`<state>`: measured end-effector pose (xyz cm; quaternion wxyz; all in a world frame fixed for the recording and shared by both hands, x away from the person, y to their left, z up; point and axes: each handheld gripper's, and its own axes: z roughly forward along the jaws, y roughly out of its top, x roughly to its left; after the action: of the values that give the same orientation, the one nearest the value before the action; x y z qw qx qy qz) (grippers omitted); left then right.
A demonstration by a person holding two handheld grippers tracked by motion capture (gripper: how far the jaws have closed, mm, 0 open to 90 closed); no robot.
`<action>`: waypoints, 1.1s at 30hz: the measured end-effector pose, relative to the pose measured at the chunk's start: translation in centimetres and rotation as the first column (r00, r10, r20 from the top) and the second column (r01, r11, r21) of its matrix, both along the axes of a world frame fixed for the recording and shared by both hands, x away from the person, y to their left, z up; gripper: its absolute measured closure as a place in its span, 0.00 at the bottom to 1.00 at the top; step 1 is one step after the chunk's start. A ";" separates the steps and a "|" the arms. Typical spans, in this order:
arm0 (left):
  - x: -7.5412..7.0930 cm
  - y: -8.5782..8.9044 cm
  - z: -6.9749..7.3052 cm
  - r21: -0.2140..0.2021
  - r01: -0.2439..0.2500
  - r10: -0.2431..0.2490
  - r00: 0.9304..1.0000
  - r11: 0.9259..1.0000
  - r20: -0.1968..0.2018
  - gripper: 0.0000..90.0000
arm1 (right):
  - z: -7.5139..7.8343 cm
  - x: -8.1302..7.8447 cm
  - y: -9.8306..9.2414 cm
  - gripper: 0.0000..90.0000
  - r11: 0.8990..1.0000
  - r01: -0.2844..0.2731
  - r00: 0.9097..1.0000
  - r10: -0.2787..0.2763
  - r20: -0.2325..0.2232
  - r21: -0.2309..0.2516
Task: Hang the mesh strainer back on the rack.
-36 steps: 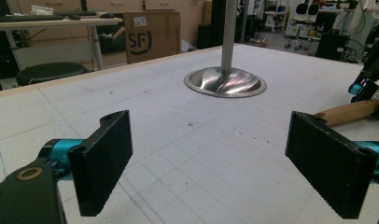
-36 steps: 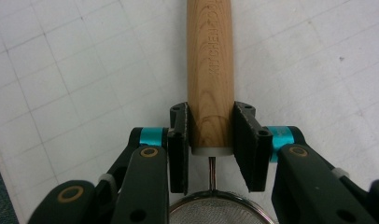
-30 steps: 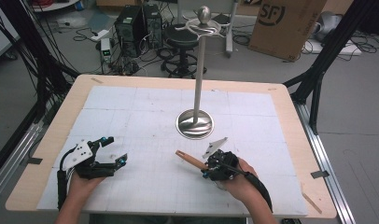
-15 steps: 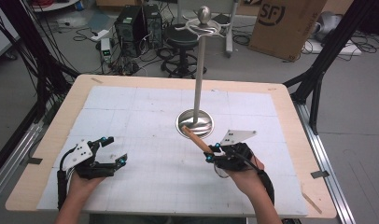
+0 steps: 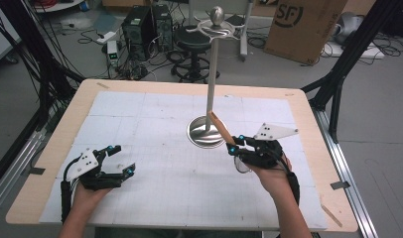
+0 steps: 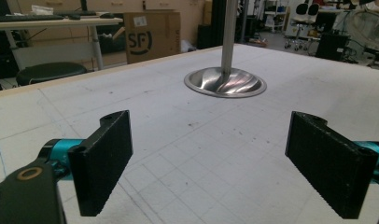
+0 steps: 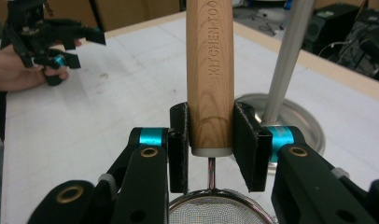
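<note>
- My right gripper [image 7: 210, 151] has its jaws closed partway and pressing on both sides of the wooden handle [image 7: 209, 70] of a small strainer [image 5: 228, 145] — the mesh bowl [image 7: 215, 211] hangs just under the jaws in the right gripper view.
- In the high view the strainer sits in the right gripper [image 5: 237, 150] above the table [image 5: 50, 148], its handle tip pointing up and away, close to the pole [image 5: 212, 74] of the metal stand [image 5: 206, 135].
- My left gripper [image 5: 119, 161] rests low at the near left of the mat, jaws spread wide with nothing between them; its own view shows only mat between the two black pads [image 6: 103, 158].
- I judge the step in hand to be carrying the strainer up to the hooks [image 5: 214, 30] at the top of the stand (the handle's hanging end is out of frame, so I cannot tell whether it has a hole or loop).
- To do it well, I want to keep the squeeze firm and the handle in line with the pole, climb clear of the dished base, and approach a hook from the side rather than bumping the pole — the stand looks easy to tip.
- Against the earlier frames: the right hand has travelled from the near middle of the mat up and toward the stand, and the handle has swung from lying low to pointing steeply upward. The left hand sits where it was.
</note>
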<state>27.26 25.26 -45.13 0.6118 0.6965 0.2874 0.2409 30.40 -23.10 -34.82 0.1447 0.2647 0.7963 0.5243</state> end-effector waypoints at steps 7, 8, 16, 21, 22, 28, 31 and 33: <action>0.0 0.0 0.0 -0.001 0.000 0.000 1.000 1.000 -0.001 0.17 | 2.3 1.2 -1.0 0.76 0.999 0.006 0.999 -0.008 0.038 0.034; 0.0 0.0 0.0 -0.002 0.000 0.000 1.000 1.000 -0.002 0.17 | 2.7 1.5 -1.1 0.76 0.999 0.005 0.999 -0.007 0.042 0.040; 0.0 0.0 0.0 0.001 0.001 -0.001 1.000 1.000 0.001 0.17 | 5.8 3.1 -2.6 0.76 0.996 0.030 0.997 -0.036 0.068 0.081; 0.0 0.0 0.0 -0.004 0.001 -0.001 1.000 1.000 -0.002 0.17 | 8.0 3.5 -3.2 0.76 0.996 0.038 0.993 -0.046 0.104 0.075; 0.0 0.0 0.0 -0.003 0.001 -0.001 1.000 1.000 -0.003 0.17 | 8.4 3.5 -3.3 0.76 0.997 0.036 0.992 -0.045 0.114 0.073; 0.0 0.0 0.0 0.002 0.000 0.000 1.000 1.000 0.002 0.17 | 10.5 3.4 -3.8 0.76 0.996 0.039 0.987 -0.050 0.150 0.077; 0.0 0.0 0.0 0.004 -0.002 0.002 1.000 1.000 0.004 0.17 | 11.3 3.3 -3.9 0.76 0.996 0.038 0.985 -0.052 0.163 0.085; 0.0 0.0 0.0 0.003 -0.002 0.002 1.000 1.000 0.003 0.17 | 11.8 3.4 -3.9 0.76 0.995 0.037 0.984 -0.053 0.172 0.091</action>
<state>27.27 25.29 -45.12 0.6107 0.6970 0.2868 0.2428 33.75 -27.00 -22.99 0.2139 0.2417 0.7507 0.5764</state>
